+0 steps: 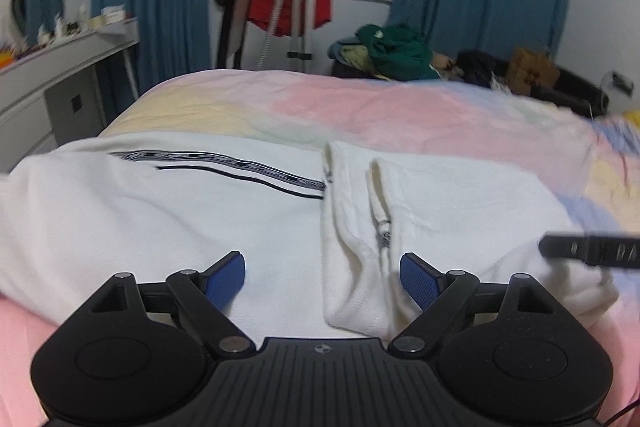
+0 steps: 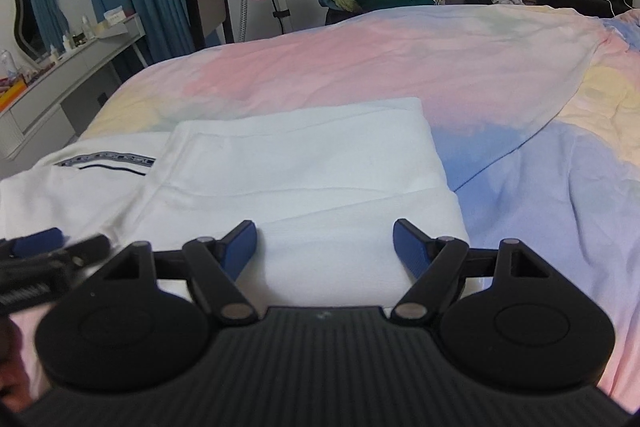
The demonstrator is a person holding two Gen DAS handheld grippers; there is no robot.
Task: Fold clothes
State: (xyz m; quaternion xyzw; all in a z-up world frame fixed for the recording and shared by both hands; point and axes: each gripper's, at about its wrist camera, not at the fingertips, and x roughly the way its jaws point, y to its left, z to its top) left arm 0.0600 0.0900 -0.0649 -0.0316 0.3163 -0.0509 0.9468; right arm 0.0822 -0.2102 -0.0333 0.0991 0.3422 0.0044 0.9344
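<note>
A: Hovering low over the bed (image 1: pixel 420 107), the left gripper (image 1: pixel 322 277) has its blue pads (image 1: pixel 226 277) spread wide with nothing between them.

B: And the right gripper (image 2: pixel 324 247)?

A: Also spread and holding nothing, level, pointing forward above the near edge of the white garment (image 2: pixel 288 163).

B: Where does the garment lie?

A: Flat on the pastel bedspread (image 2: pixel 400 67), directly ahead of both grippers; its folded sleeve (image 1: pixel 352 227) runs between the left fingers.

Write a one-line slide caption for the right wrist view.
Open right gripper poised over a partly folded white garment on a pastel bedspread, left gripper alongside.
</note>
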